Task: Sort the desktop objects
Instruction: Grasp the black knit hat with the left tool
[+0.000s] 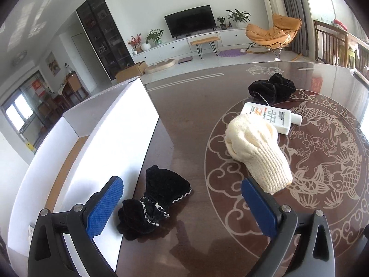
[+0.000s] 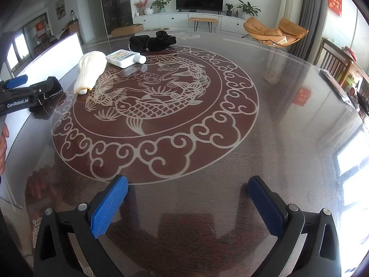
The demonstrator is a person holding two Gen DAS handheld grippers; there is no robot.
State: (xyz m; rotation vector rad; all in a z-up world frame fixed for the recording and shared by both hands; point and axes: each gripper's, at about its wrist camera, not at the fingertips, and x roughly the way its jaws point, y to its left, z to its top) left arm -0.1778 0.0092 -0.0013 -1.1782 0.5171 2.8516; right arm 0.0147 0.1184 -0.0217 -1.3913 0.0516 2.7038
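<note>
A black velvet glove with white trim (image 1: 152, 202) lies on the dark table beside the white box (image 1: 115, 138), between the open fingers of my left gripper (image 1: 182, 198). A cream knitted glove (image 1: 256, 152) lies to the right, its tip over a white bottle (image 1: 272, 117). A second black velvet glove (image 1: 272, 88) lies farther back. In the right wrist view my right gripper (image 2: 188, 196) is open over bare table, with the cream glove (image 2: 88, 72), bottle (image 2: 125, 57) and far black glove (image 2: 152, 40) at the upper left. The left gripper (image 2: 17, 93) shows at the left edge.
The table (image 2: 288, 127) is glossy dark wood with a pale fish medallion. The white box stands open at its left edge. A wooden chair (image 2: 334, 62) stands at the right side. A hand (image 2: 3, 143) holds the left gripper.
</note>
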